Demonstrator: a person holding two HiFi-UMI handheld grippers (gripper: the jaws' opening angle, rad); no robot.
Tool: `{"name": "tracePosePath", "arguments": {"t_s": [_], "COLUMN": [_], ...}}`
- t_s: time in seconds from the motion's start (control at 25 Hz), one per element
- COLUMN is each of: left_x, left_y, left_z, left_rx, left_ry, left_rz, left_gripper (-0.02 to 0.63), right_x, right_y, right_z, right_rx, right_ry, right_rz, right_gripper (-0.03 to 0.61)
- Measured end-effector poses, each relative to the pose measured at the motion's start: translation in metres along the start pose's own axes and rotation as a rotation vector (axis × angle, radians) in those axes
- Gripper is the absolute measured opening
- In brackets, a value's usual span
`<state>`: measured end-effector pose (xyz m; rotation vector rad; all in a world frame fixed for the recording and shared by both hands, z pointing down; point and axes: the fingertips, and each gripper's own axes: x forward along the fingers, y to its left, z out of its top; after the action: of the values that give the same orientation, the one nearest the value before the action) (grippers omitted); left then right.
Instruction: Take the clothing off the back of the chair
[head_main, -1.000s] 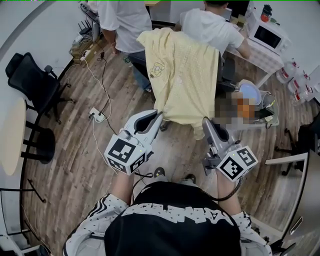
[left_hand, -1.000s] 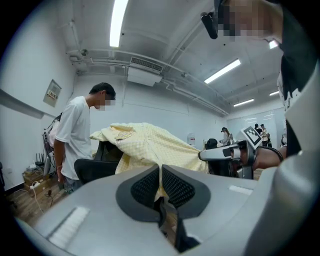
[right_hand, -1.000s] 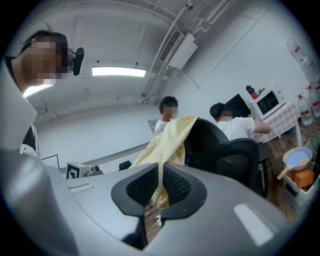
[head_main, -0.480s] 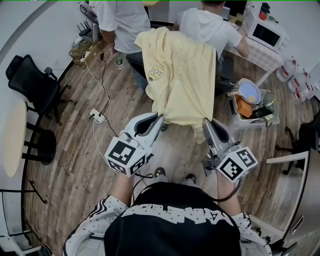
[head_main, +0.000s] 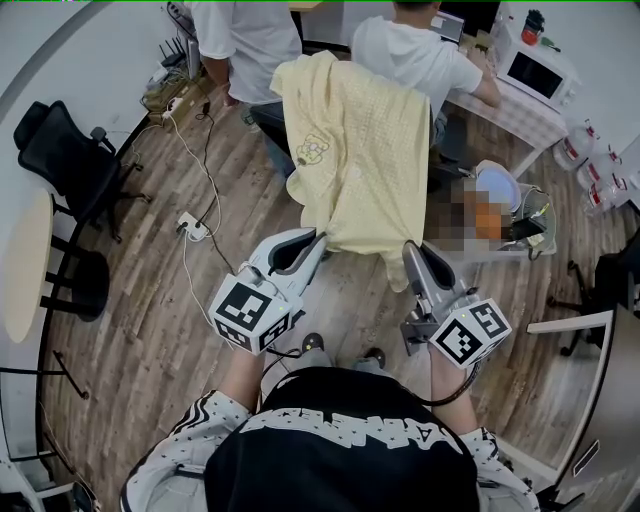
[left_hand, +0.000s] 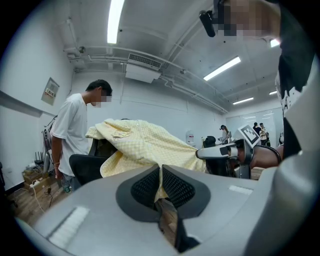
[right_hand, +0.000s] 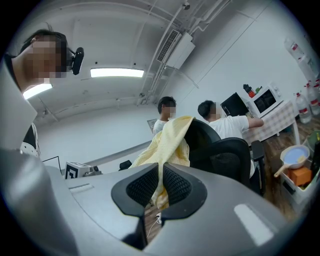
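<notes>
Both grips look secured: left gripper (head_main: 318, 238) has its jaws nearly closed, pinching the lower-left hem of the yellow garment (head_main: 365, 150). The right gripper (head_main: 410, 250) does the same on the lower-right hem. Cloth shows between the pads in both gripper views. Garment sits upper centre of the head view, top draped over the black chair back (right_hand: 225, 145), lower edge stretched toward the grippers. So: grasp done, removal not. Left to do, I'd say: lift the top clear of the backrest, pull the garment away.
</notes>
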<state>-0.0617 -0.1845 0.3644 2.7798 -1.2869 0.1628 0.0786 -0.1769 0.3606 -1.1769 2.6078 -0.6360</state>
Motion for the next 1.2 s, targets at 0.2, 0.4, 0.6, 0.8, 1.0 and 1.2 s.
{"name": "tracePosePath", "arguments": {"t_s": [0.2, 0.4, 0.6, 0.8, 1.0, 1.2], "left_x": [0.001, 0.001, 0.001, 0.0, 0.002, 0.001], "left_y": [-0.009, -0.02, -0.032, -0.043, -0.053, -0.06], "left_z": [-0.002, -0.003, -0.005, -0.007, -0.007, -0.008], "left_rx": [-0.003, -0.004, -0.004, -0.001, 0.007, 0.011], "left_ry": [0.002, 0.003, 0.004, 0.007, -0.001, -0.01], "left_rz": [0.012, 0.034, 0.051, 0.071, 0.093, 0.119], "left_gripper": [0.017, 0.017, 0.017, 0.017, 0.017, 0.017], "right_x": [-0.007, -0.016, -0.025, -0.035, -0.042, -0.046], "right_y": [-0.003, -0.007, -0.011, -0.015, -0.022, -0.025], "right_z": [0.0, 0.0, 0.001, 0.001, 0.002, 0.003], "right_rx": [0.004, 0.01, 0.011, 0.016, 0.017, 0.015], "right_ry": [0.009, 0.015, 0.018, 0.02, 0.024, 0.031], "right_rz": [0.012, 0.03, 0.044, 0.062, 0.081, 0.102], "right_gripper": [0.041, 0.041, 0.041, 0.041, 0.041, 0.041]}}
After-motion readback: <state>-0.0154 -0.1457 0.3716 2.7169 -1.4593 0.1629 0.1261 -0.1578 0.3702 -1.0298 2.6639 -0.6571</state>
